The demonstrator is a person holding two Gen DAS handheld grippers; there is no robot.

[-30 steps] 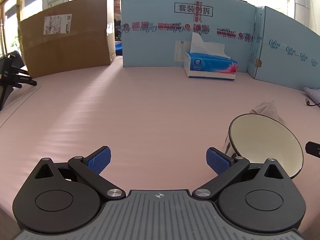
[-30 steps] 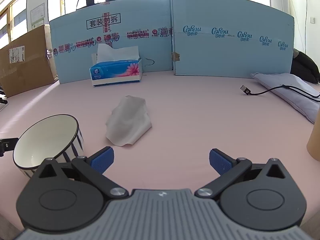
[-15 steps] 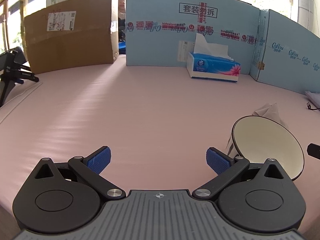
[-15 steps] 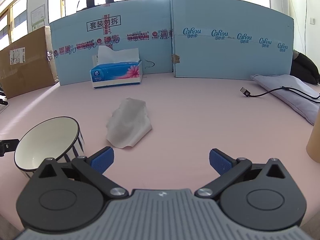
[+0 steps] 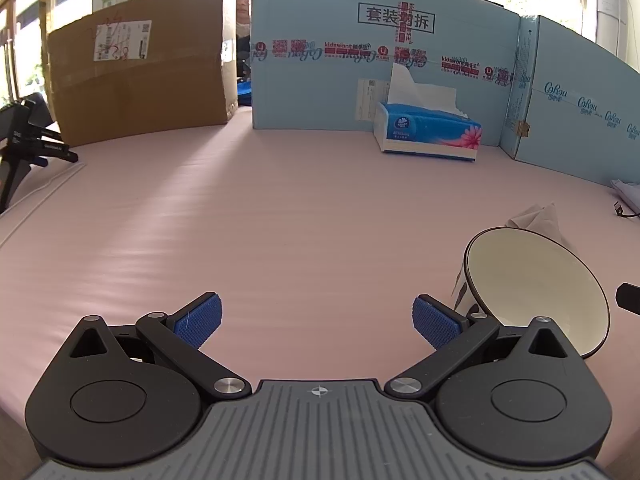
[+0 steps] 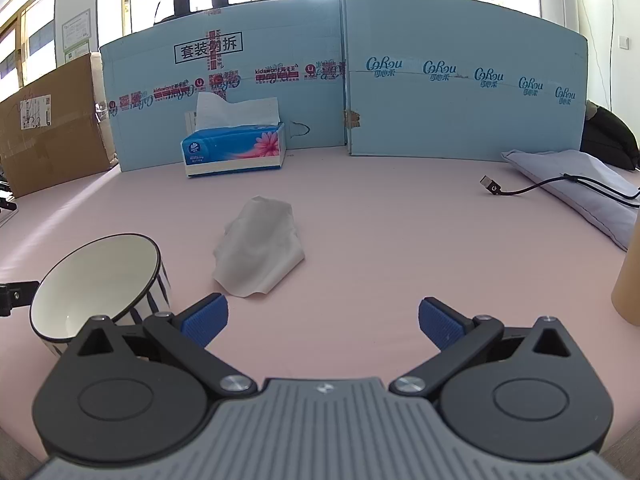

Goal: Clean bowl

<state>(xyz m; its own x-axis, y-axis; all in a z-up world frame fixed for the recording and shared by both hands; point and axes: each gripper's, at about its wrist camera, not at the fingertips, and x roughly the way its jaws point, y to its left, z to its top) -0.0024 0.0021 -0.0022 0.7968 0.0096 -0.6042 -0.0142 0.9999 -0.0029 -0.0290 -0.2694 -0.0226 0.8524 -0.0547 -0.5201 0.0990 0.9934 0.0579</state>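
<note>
Closer now, empty bowl [image 6: 96,276] beside tissue [image 6: 258,256].

- Bowl [image 6: 96,276]: cream inside, thin dark rim, outer wall white with dark vertical stripes.
- Loose tissue [image 6: 258,256]: plain white.
- Tabletop [image 5: 280,220]: pale pink throughout.
- Tissue box [image 6: 234,150]: blue, white band at base, pink flower print.
- Screens at far edge: light blue board [image 6: 460,80] with red tape and blue lettering; plain brown cardboard [image 5: 136,76].
- Both grippers' pads [image 5: 198,320]: blue, on black linkages.
</note>
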